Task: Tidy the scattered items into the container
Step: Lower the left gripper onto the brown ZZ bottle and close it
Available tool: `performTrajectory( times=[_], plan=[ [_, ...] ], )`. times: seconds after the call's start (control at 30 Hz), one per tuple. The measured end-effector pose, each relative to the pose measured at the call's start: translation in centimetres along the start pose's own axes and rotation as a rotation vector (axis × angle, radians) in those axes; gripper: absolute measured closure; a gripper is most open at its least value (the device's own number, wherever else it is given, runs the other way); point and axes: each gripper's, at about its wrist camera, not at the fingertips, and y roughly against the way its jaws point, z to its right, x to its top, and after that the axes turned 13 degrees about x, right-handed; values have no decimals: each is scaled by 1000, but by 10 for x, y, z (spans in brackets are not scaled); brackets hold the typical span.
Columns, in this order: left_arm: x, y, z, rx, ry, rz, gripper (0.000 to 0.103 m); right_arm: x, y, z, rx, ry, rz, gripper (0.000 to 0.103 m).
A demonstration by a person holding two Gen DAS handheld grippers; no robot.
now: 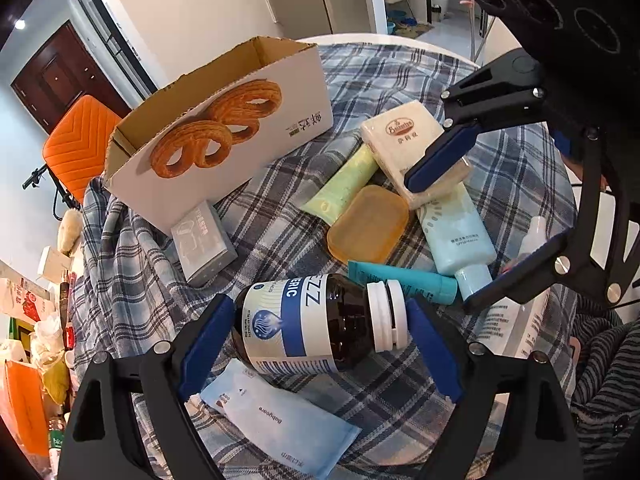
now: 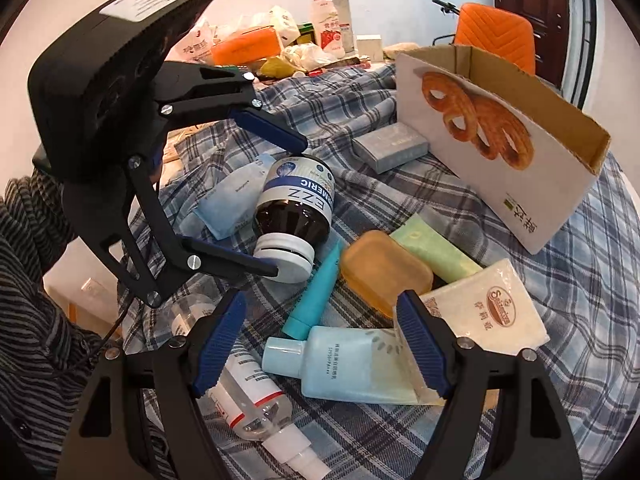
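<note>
A dark brown pill bottle (image 1: 320, 322) with a white cap lies on the plaid cloth between the fingers of my left gripper (image 1: 316, 340); the pads touch its base and cap. It also shows in the right wrist view (image 2: 294, 210). My right gripper (image 2: 320, 348) is open over a light blue bottle (image 2: 344, 364), with one finger against a beige packet (image 2: 492, 316). The open cardboard box (image 1: 224, 120) printed with pastries stands behind. An amber soap (image 1: 368, 224), a green tube (image 1: 344, 184), a teal tube (image 1: 404, 282) and a grey box (image 1: 204, 242) lie scattered.
A blue wipes pack (image 1: 280, 420) lies near the left gripper. A clear spray bottle (image 2: 256, 400) lies by the right gripper. An orange chair (image 1: 78, 148) stands beyond the box. Cluttered goods (image 2: 288, 40) pile at the table's far side.
</note>
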Motion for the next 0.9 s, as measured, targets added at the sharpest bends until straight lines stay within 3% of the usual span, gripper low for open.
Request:
performTrajectory(
  times=[0.33,0.7,0.9],
  plan=[
    [-7,-10,-15,-81,76,-15,10,1,0,-1,14,-9,0,26],
    [-11,-31,-9,-97,87,-71,9,1,0,2,8,-20,4,26],
    [-12,-26,-25,-136,195,-48,11,0,-1,1,3,-18,4,26]
  ],
)
